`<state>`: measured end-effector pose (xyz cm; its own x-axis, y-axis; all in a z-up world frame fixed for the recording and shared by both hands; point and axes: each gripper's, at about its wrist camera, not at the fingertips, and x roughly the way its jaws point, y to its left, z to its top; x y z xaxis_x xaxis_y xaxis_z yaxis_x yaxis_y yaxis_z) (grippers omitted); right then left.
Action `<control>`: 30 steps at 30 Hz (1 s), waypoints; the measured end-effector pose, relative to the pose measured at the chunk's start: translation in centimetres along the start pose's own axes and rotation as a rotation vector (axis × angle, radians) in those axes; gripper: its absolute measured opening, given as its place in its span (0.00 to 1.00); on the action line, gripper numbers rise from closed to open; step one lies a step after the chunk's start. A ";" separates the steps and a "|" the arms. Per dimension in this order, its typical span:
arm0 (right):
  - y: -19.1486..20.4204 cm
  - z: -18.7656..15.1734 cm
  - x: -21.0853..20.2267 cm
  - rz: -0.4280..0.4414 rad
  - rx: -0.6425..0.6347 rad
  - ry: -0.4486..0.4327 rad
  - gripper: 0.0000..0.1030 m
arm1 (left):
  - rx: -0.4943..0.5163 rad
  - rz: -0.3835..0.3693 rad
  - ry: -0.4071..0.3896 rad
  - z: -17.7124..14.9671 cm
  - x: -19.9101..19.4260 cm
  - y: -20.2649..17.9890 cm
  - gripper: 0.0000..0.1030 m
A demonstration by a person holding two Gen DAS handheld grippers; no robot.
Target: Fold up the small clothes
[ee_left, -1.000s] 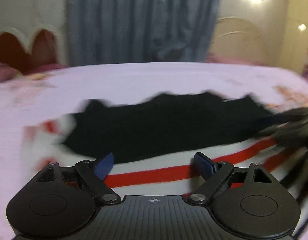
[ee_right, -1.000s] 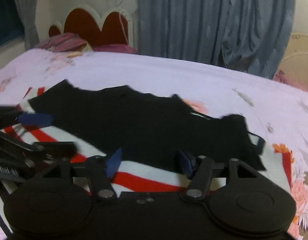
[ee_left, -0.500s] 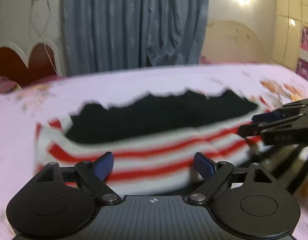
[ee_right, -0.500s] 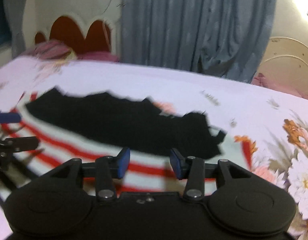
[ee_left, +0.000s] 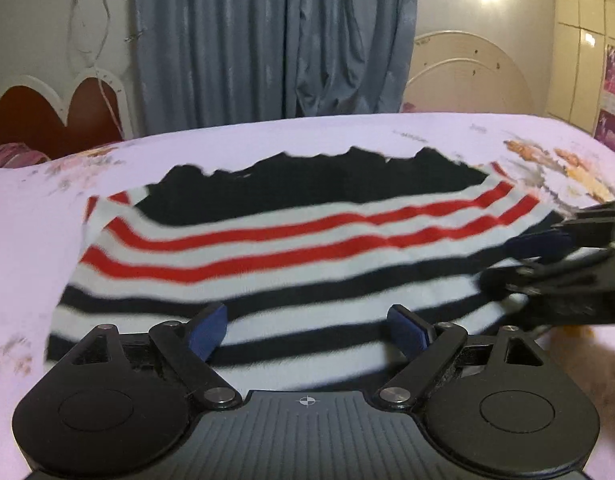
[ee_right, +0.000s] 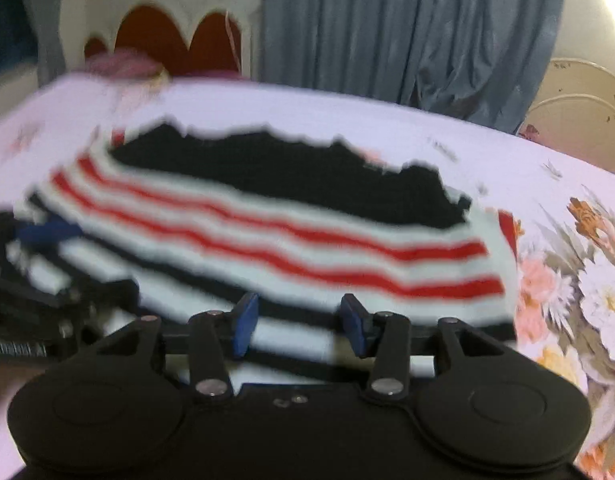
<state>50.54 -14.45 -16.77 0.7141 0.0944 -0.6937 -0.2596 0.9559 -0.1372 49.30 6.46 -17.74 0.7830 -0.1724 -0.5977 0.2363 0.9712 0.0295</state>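
A small striped garment [ee_left: 291, 264], white with red and black stripes and a black upper part, lies flat on the pale pink bed sheet [ee_left: 35, 240]. It also shows in the right wrist view [ee_right: 291, 240], blurred. My left gripper [ee_left: 307, 330] is open at its near edge, holding nothing. My right gripper [ee_right: 299, 322] is open at the near edge as well, empty. The right gripper shows at the right edge of the left wrist view [ee_left: 555, 264]. The left gripper shows at the left edge of the right wrist view [ee_right: 47, 256].
The bed sheet has a flower print on the right side [ee_right: 579, 288]. A red and white headboard [ee_left: 51, 120] and pink pillow [ee_right: 123, 64] are at the back left. Grey curtains [ee_left: 267, 40] hang behind the bed.
Both grippers have pulled back toward me and risen. More of the garment's striped lower part has come into view; the garment lies where it was. Jaws stay open.
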 end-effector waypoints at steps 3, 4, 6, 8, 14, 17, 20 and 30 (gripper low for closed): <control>-1.6 -2.3 -1.4 -0.002 0.010 0.024 0.42 | -0.017 0.076 0.016 -1.4 -1.2 2.0 0.84; -2.1 -2.9 -2.3 -0.001 0.035 0.030 0.41 | -0.034 0.094 0.021 -1.9 -1.5 2.9 0.84; -2.9 -4.0 -3.5 0.003 0.059 0.043 0.41 | -0.076 0.087 0.030 -2.5 -2.2 4.3 0.84; -2.8 -4.0 -4.4 0.002 0.035 0.035 0.41 | -0.071 0.095 0.032 -2.4 -2.5 4.4 0.84; -7.5 -3.8 -5.7 -0.163 0.243 0.001 0.45 | -0.098 0.094 0.043 -2.5 -2.3 4.5 0.85; -9.2 -4.4 -4.7 -0.098 0.331 0.036 0.44 | -0.099 0.091 0.046 -2.6 -2.3 4.5 0.84; -9.7 -4.8 -4.8 -0.052 0.362 0.031 0.28 | -0.101 0.085 0.046 -2.5 -2.4 4.7 0.85; -7.1 -5.9 -5.8 -0.261 0.171 0.046 0.19 | -0.099 0.111 0.053 -2.6 -2.1 4.6 0.85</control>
<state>44.41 -23.40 -16.00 0.7111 -0.1690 -0.6825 0.0446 0.9796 -0.1961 47.26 11.75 -18.43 0.7692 -0.0566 -0.6365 0.0902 0.9957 0.0204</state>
